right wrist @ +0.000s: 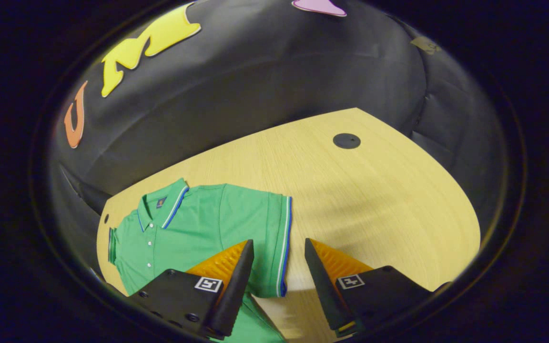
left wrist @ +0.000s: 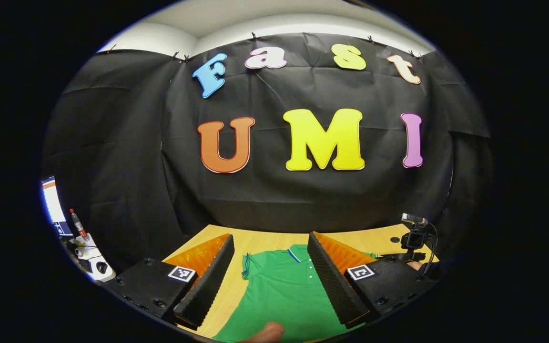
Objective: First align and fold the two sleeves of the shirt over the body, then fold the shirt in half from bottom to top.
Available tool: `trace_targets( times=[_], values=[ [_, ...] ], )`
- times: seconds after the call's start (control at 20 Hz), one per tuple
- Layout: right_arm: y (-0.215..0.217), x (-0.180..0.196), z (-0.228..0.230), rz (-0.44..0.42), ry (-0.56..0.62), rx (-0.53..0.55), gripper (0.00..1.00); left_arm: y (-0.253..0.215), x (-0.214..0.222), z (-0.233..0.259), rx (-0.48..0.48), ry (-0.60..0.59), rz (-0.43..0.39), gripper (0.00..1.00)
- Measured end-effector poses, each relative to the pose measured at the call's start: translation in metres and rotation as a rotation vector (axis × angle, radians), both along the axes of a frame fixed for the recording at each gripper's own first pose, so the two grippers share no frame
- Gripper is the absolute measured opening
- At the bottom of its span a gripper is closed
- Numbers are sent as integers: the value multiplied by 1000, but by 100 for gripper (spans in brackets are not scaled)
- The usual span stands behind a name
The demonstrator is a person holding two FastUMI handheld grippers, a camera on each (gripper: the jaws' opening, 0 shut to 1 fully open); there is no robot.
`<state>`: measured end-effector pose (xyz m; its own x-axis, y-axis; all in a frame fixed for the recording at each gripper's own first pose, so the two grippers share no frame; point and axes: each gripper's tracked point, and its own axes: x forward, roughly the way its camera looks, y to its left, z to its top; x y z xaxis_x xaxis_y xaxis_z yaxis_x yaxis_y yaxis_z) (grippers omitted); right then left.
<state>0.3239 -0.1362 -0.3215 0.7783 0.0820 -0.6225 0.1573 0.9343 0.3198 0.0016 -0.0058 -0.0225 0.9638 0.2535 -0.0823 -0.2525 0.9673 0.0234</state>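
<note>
A green polo shirt (left wrist: 279, 295) lies flat on the wooden table (left wrist: 374, 238), collar away from me, buttons down its placket. In the left gripper view my left gripper (left wrist: 270, 237) is open above the shirt's chest, its fingers either side of the collar. A person's fingertip (left wrist: 267, 331) shows at the bottom edge on the shirt. In the right gripper view the shirt (right wrist: 198, 224) lies at lower left, and its short sleeve (right wrist: 281, 238) with a blue and white trim is spread out. My right gripper (right wrist: 279, 243) hovers open over that sleeve's hem, holding nothing.
A black round disc (right wrist: 346, 140) is set into the table (right wrist: 374, 200) at the far right. A black device with a cable (left wrist: 415, 233) stands at the table's right side. A white stand with a red-capped pen (left wrist: 78, 224) sits off the table's left.
</note>
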Motion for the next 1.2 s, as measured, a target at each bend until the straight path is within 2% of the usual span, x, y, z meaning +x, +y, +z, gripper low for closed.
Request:
trace_targets(
  times=[0.2, 0.3, 0.35, 0.4, 0.45, 0.5, 0.55, 0.6, 0.65, 0.8, 0.85, 1.0, 1.05, 1.2],
  values=[
    [0, 13, -13, -26, 17, 51, 65, 4, -4, -11, 9, 42, 16, 100],
    [-2, 17, -12, -45, 20, 57, 50, 4, -5, -14, 11, 52, 22, 99],
    [-2, 14, -11, -41, 19, 54, 31, 4, -5, -15, 8, 56, 22, 99],
    [0, 16, -11, -31, 19, 51, 39, 3, -5, -16, 6, 57, 21, 100],
    [4, 15, -11, -9, 20, 51, 32, 2, -4, -17, 4, 60, 21, 99],
    [4, 15, -10, 4, 19, 35, 31, 1, -3, -18, 3, 63, 22, 99],
    [-2, 21, -14, -1, 23, -12, 39, 3, -3, -19, 3, 67, 25, 99],
    [-5, 20, -16, -9, 19, -29, 39, 3, -3, -20, 0, 70, 25, 100],
    [-2, 18, -14, -7, 26, -41, 18, 3, -3, -23, -2, 74, 27, 100],
    [-7, 18, -13, -4, 22, -95, 18, 7, -5, -28, -9, 91, 38, 100],
    [-5, 18, -15, -5, 29, -104, 9, 7, -5, -28, -11, 89, 40, 100],
    [-6, 15, -10, -17, 28, -114, 9, 12, -5, -26, -3, 85, 44, 100],
    [-6, 15, -8, -17, 21, -128, 5, 14, -6, -25, -5, 84, 43, 99],
    [-2, 14, 9, 5, -17, -173, 5, 18, -6, -26, -14, 79, 42, 99]
  ],
)
